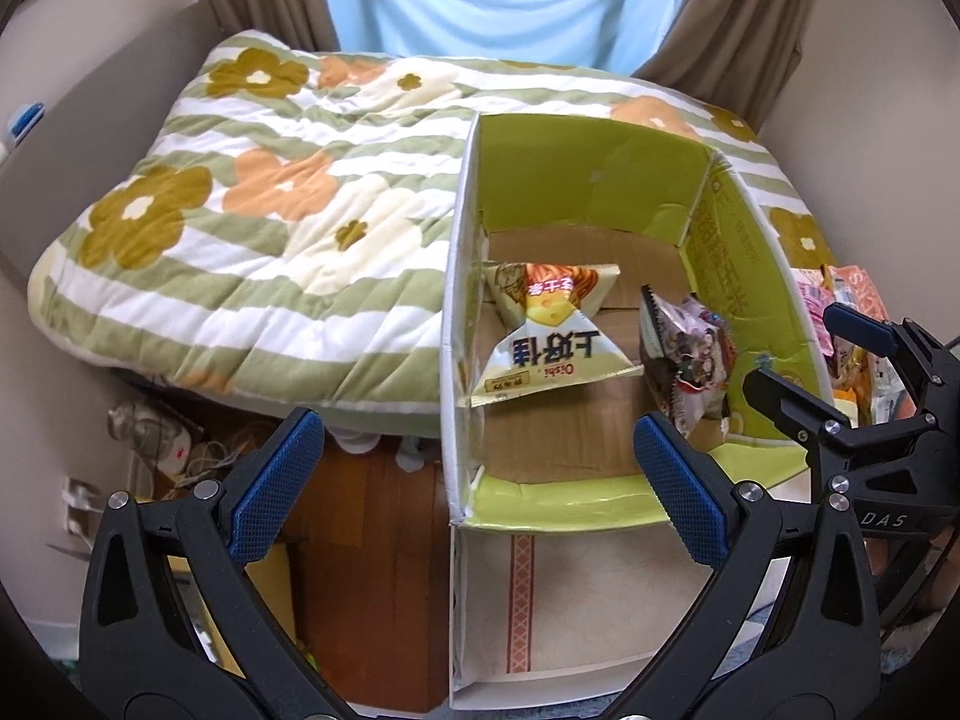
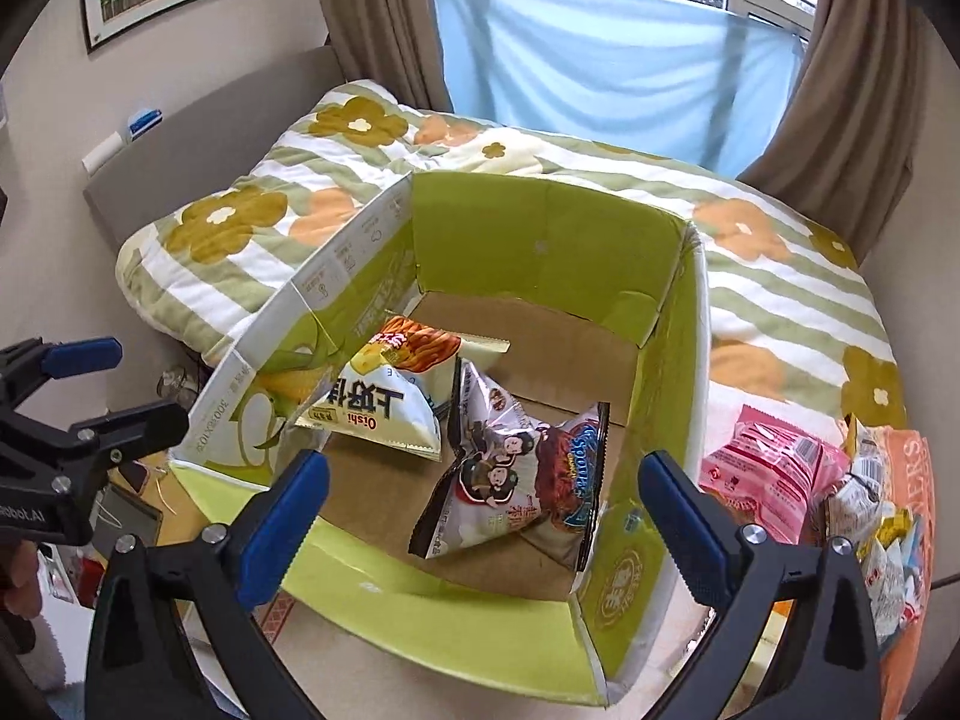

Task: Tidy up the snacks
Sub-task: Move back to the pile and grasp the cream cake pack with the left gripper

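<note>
An open cardboard box with green inner flaps (image 1: pixel 576 180) (image 2: pixel 540 240) stands against the bed. Inside lie a white and yellow Oishi snack bag (image 1: pixel 549 336) (image 2: pixel 384 402) and a silver and dark cartoon snack bag (image 1: pixel 690 354) (image 2: pixel 522 474). My left gripper (image 1: pixel 480 468) is open and empty above the box's near left corner; it also shows in the right wrist view (image 2: pixel 114 387). My right gripper (image 2: pixel 483 510) is open and empty above the box's near edge; it also shows in the left wrist view (image 1: pixel 810 354). A pile of loose snack packets, one pink (image 2: pixel 774 468), lies right of the box (image 1: pixel 852 324).
A flowered green-striped quilt (image 1: pixel 252 210) (image 2: pixel 780 276) covers the bed behind and left of the box. A blue cloth and brown curtains (image 2: pixel 600 54) hang at the back. Cables and clutter (image 1: pixel 162 438) lie on the wooden floor (image 1: pixel 372 570) at the left.
</note>
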